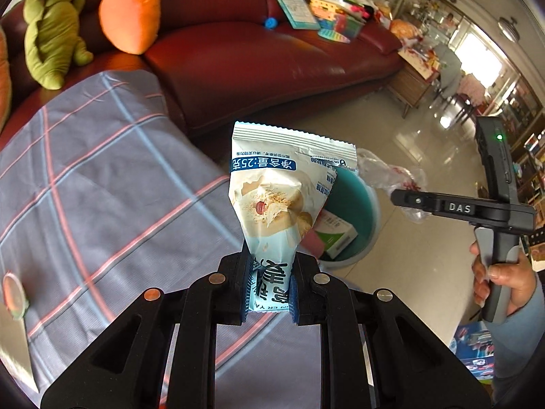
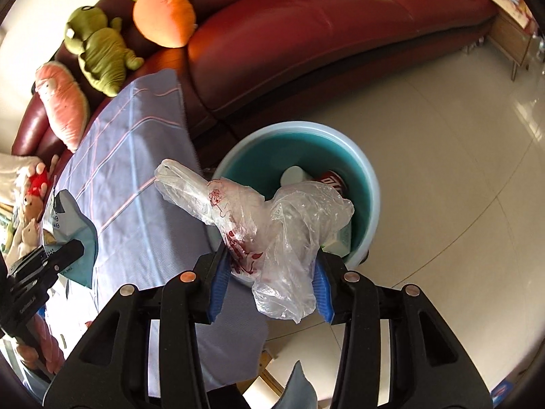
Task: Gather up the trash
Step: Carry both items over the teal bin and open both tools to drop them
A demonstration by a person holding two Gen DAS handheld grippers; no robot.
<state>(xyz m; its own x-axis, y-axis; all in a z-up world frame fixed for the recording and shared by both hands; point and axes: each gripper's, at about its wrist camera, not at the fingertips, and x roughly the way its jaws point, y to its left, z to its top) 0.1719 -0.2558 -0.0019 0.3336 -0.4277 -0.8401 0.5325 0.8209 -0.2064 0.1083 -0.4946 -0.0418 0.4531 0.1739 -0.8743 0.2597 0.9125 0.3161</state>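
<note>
- the left gripper (image 1: 269, 289) is clamped on the lower end of a pale blue snack wrapper (image 1: 282, 191), whose crimped top edge points away from the camera above the near edge of the plaid cloth (image 1: 102, 177).
- in the right wrist view the same wrapper (image 2: 73, 228) shows at the far left, pinched in the left gripper (image 2: 64, 252) over the cloth (image 2: 136, 156).
- the right gripper (image 2: 272, 283) has its blue pads (image 2: 218, 283) pressed in on a crumpled clear plastic bag (image 2: 272, 225) with red print; the bag bulges out above and below the jaws.
- from the left wrist view the right gripper (image 1: 408, 201) is seen side-on at the right with the bag (image 1: 388, 173) at its tip, gripped by the person's hand (image 1: 504, 279).
- the teal bin (image 2: 368, 184) stands on the pale tiled floor (image 2: 442, 136) just right of the cloth-covered surface, directly beyond the bag; it holds a white cup-like item, a red-and-white can and what may be a small carton, partly hidden by the bag.
- in the left wrist view the bin (image 1: 361, 204) sits behind the wrapper, with a green-and-white carton (image 1: 337, 235) visible inside.
- a dark red leather sofa (image 2: 323, 34) runs along the far side, with an orange carrot plush (image 2: 163, 17) and a green plush (image 2: 98, 47) at its left end.
</note>
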